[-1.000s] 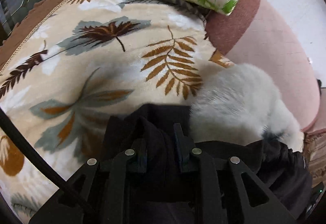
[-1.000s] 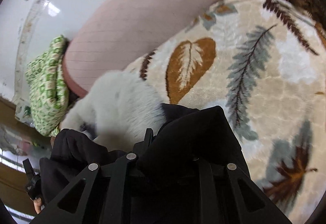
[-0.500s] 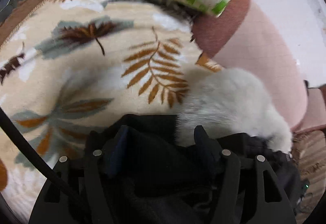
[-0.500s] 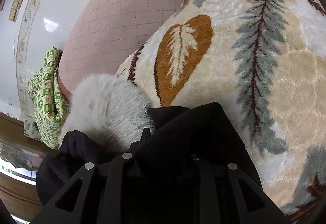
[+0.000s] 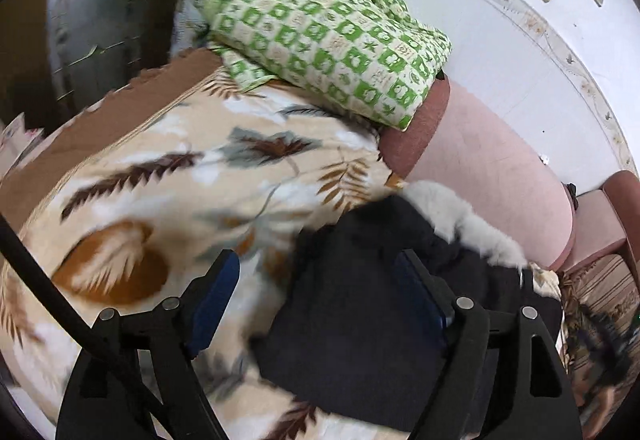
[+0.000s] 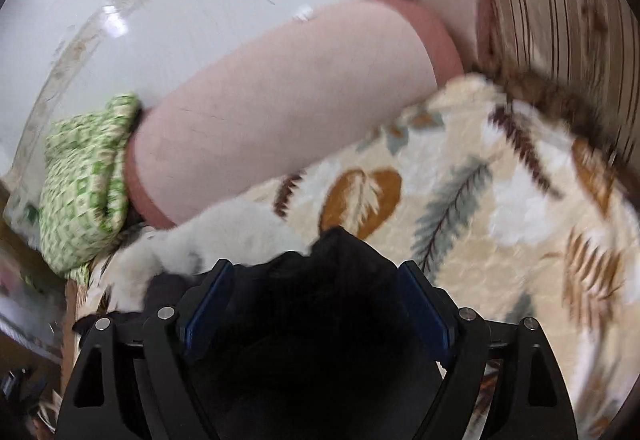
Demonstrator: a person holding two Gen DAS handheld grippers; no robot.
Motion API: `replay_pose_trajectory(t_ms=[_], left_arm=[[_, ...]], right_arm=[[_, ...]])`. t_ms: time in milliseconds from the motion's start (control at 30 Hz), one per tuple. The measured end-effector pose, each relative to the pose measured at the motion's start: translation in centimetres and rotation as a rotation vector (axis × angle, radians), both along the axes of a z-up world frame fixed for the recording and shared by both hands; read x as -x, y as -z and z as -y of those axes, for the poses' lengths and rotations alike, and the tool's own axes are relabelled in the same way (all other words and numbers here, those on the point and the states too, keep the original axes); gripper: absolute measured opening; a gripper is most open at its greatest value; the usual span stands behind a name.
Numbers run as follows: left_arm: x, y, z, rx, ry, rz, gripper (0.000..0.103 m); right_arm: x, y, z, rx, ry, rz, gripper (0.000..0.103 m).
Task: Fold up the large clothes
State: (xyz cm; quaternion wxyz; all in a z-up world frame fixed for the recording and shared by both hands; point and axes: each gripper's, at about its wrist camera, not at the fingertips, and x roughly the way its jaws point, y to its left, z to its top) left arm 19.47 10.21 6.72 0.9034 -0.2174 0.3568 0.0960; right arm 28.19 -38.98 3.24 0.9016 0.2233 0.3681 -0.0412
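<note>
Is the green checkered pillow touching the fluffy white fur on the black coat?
Apart. The left wrist view shows leafy blanket and pink bolster between the green checkered pillow and the white fur.

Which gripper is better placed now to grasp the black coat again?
Probably the right gripper: the black coat fills the gap between its open fingers. The left gripper, also open, has coat only at one side.

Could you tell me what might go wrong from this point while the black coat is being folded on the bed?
1. Both jaws stand open, so the black coat may slump out of its fold.
2. The grey fur trim lies against the pink bolster and could bunch or hang off the leafy blanket.
3. The left hand-held gripper straddles the coat's edge; closing now might pinch blanket too.
</note>
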Motion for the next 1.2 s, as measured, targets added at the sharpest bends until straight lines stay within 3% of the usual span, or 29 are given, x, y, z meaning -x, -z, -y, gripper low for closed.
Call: replay_pose_trajectory(t_ms=[67, 133, 200, 267, 367, 467, 567, 733, 800, 833, 933, 1000, 1100, 1200], left_arm=[[1.9, 1.5, 0.6, 0.002, 0.007, 0.007, 0.080], [2.5, 3.0, 0.9, -0.012, 0.021, -0.002, 0.080], [2.6, 4.0, 0.8, -0.030, 0.028, -0.002, 0.080], [2.7, 4.5, 0.4, -0.057, 0.020, -0.001, 0.080], [3.0, 4.6, -1.2, -0.064, 0.019, 0.010, 0.080], [3.1, 4.7, -3.1, -0.053, -0.027, 0.017, 0.080], [2.7, 4.8, -4.3, -0.040, -0.041, 0.003, 0.080], [2.5, 5.1, -4.8, -0.048, -0.049, -0.018, 0.080], [2.7, 5.1, -4.8, -0.058, -0.057, -0.019, 0.080], [2.9, 5.0, -4.8, -0.059, -0.059, -0.017, 0.080], [3.1, 4.8, -5.1, -0.048, -0.065, -0.009, 0.080], [3.1, 4.8, -5.3, -0.034, -0.071, -0.008, 0.080], [3.3, 4.6, -5.5, -0.015, -0.069, -0.003, 0.080], [3.5, 4.3, -6.2, 0.008, -0.070, 0.000, 0.080]], right_arm=[[1.5, -1.7, -3.0, 0.034, -0.091, 0.020, 0.082], [2.1, -2.0, -5.7, 0.046, -0.166, 0.007, 0.066], [1.7, -1.0, -8.9, 0.063, -0.234, -0.039, 0.041], [0.4, 0.9, -11.2, 0.106, -0.242, -0.091, 0.033], [-2.5, 4.1, -13.1, 0.104, -0.208, -0.135, 0.032], [-6.1, 8.2, -14.3, 0.068, -0.179, -0.200, 0.041], [-8.2, 10.3, -16.2, 0.174, -0.152, -0.189, 0.044], [-9.0, 9.8, -18.5, 0.379, -0.164, -0.228, 0.045], [-8.1, 7.3, -19.6, 0.495, -0.162, -0.199, 0.043], [-7.1, 5.7, -20.0, 0.520, -0.157, -0.142, 0.043], [-4.2, 1.4, -21.2, 0.479, -0.155, 0.006, 0.043], [-2.1, -0.8, -22.5, 0.373, -0.211, 0.071, 0.043], [-1.2, -0.1, -25.2, 0.270, -0.300, 0.072, 0.042], [-2.9, 3.3, -28.3, 0.296, -0.341, 0.004, 0.033]])
